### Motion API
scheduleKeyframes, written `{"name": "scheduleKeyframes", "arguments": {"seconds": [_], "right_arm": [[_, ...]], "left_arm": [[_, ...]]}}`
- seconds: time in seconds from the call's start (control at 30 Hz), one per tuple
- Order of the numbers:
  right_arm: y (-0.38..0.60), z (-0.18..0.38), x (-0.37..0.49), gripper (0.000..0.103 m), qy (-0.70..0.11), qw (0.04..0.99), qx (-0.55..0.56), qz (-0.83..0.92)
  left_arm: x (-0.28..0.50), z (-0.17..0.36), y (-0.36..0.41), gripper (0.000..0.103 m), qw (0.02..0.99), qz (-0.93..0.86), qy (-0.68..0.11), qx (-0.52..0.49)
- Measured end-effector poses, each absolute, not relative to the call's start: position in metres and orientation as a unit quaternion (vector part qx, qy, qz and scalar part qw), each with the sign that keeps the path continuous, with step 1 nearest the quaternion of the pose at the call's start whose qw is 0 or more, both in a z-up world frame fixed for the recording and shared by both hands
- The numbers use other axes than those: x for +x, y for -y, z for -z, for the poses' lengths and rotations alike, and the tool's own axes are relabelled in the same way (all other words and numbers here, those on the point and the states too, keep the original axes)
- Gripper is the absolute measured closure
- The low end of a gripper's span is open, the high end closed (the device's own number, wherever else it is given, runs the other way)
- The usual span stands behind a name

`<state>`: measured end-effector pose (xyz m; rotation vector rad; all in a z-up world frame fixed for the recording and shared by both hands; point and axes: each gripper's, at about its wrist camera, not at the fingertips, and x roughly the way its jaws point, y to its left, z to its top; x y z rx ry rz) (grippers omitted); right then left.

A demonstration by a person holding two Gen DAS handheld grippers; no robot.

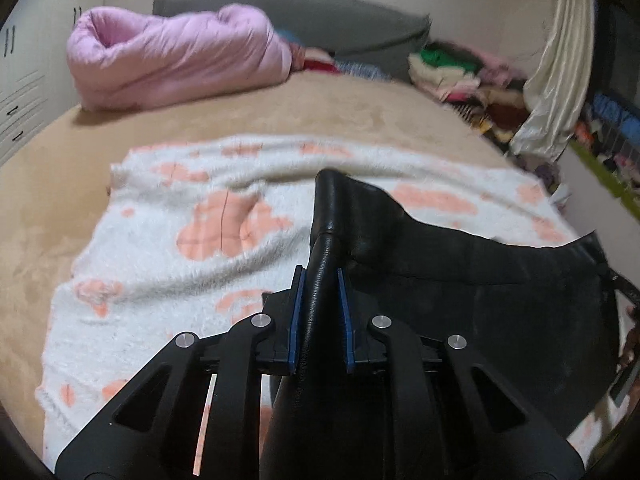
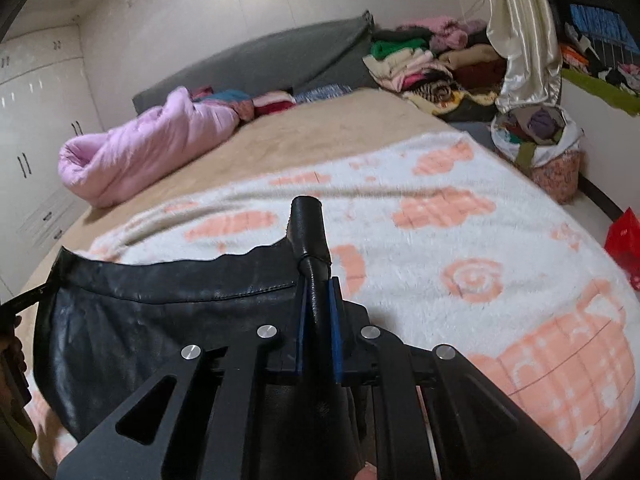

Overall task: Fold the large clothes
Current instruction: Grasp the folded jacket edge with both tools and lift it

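A black leather garment (image 1: 460, 280) lies spread on a white fluffy blanket with pink patches (image 1: 180, 240) on the bed. My left gripper (image 1: 321, 276) is shut on a bunched corner of the garment's edge, and the leather sticks up past the blue pads. In the right wrist view the same black garment (image 2: 160, 312) stretches off to the left. My right gripper (image 2: 318, 284) is shut on its other corner, a rolled bit of leather poking out beyond the fingers. The white blanket (image 2: 440, 248) lies beneath.
A rolled pink quilt (image 1: 176, 56) lies at the far left of the tan bed (image 1: 340, 112). Folded clothes (image 2: 420, 64) are piled by the grey headboard (image 1: 300, 12). A cream curtain (image 2: 520, 20) hangs right, above a bag of clothes (image 2: 540, 140). White wardrobes (image 2: 36, 120) stand left.
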<state>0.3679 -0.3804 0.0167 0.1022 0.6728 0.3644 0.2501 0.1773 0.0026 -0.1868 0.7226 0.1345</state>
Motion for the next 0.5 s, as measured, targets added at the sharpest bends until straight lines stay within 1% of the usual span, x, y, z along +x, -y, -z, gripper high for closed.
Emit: {"name": "scheduleKeyframes", "arguments": {"seconds": [0.1,0.23,0.37,0.5], "right_arm": [[0.373,0.001,0.378,0.094,-0.352,0.922,0.03,-0.16],[0.373,0.026,0.39,0.089,-0.389,0.907,0.036,-0.155],[0.372,0.036,0.393,0.085,-0.406,0.9,0.039,-0.152],[0.373,0.041,0.391,0.082,-0.411,0.898,0.04,-0.149]], "left_arm": [[0.26,0.018,-0.179,0.094,0.921,-0.074,-0.373,-0.086],[0.263,0.041,-0.188,0.088,0.91,-0.08,-0.39,-0.111],[0.264,0.05,-0.192,0.084,0.907,-0.079,-0.395,-0.124],[0.263,0.05,-0.193,0.083,0.905,-0.076,-0.397,-0.129]]}}
